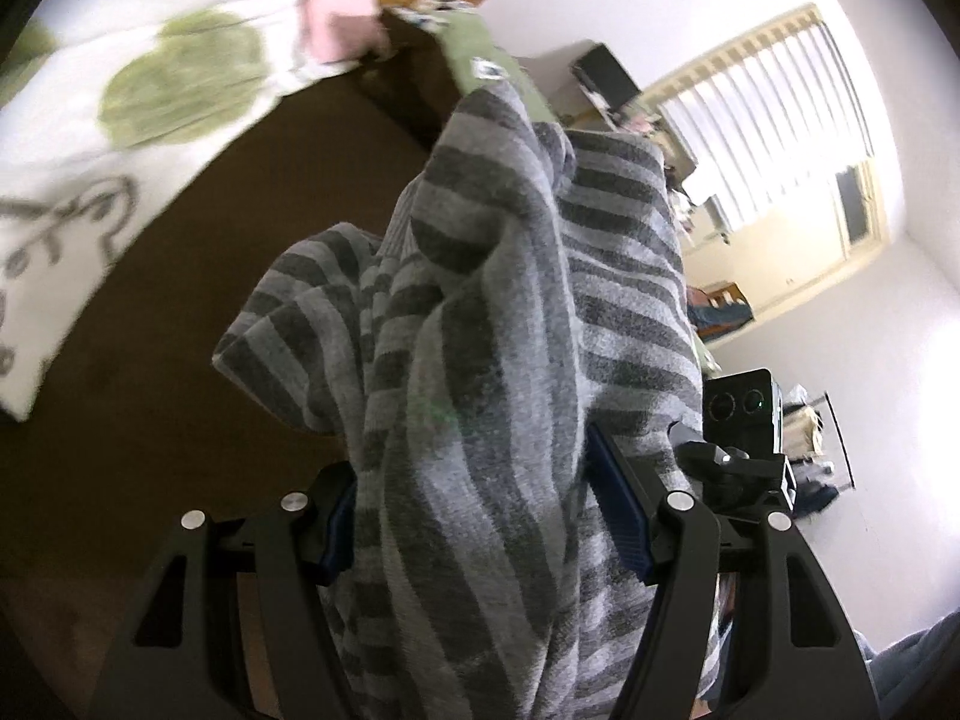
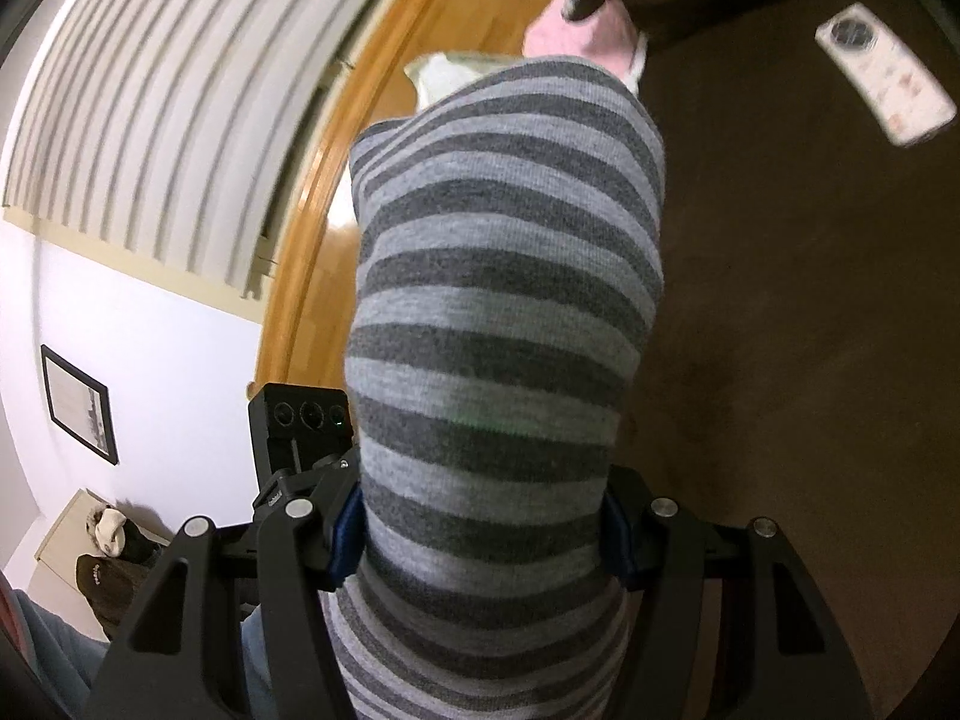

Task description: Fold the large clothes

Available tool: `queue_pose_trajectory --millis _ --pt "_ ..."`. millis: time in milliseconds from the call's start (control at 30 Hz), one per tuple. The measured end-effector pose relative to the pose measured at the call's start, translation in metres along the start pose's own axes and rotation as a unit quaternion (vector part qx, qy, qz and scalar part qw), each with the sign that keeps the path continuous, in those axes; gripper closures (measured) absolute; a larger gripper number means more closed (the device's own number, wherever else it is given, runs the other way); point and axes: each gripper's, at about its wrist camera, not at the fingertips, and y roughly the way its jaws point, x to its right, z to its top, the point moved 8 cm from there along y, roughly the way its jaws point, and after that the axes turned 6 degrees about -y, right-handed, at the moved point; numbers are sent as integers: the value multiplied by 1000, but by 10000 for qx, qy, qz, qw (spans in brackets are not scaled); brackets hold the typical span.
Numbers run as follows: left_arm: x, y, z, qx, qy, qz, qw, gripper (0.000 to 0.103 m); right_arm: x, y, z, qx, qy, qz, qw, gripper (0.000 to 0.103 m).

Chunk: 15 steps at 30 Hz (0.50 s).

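A grey sweater with dark and light stripes (image 1: 510, 300) fills the middle of the left wrist view, bunched and creased. My left gripper (image 1: 474, 474) is shut on a thick fold of it, blue pads (image 1: 618, 510) pressing on both sides. In the right wrist view the same striped sweater (image 2: 504, 276) runs forward as a smooth, taut roll. My right gripper (image 2: 483, 507) is shut on it too, the cloth filling the gap between its pads (image 2: 347, 531). The sweater hangs above a dark brown bed cover (image 2: 780, 330). Each view shows the other gripper's black camera block close beside the cloth.
A white cover with green blotches (image 1: 150, 96) lies at the left, with pink cloth (image 1: 339, 12) and green cloth (image 1: 480, 48) beyond. A white remote (image 2: 882, 72) rests on the brown cover. Window blinds (image 1: 774, 114) and a wooden frame (image 2: 312, 180) stand nearby.
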Motion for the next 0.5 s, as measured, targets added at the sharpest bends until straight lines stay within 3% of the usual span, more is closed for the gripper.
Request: queue_pose_trajectory --millis 200,300,500 --pt "-69 11 -2 7 -393 287 9988 37 45 45 -13 -453 121 -101 9988 42" --pt "-98 27 -7 -102 -495 508 9974 37 70 57 -24 -748 146 -345 9965 42" --pt "-120 48 -6 -137 -418 608 9972 38 101 55 -27 -813 293 -434 9953 41"
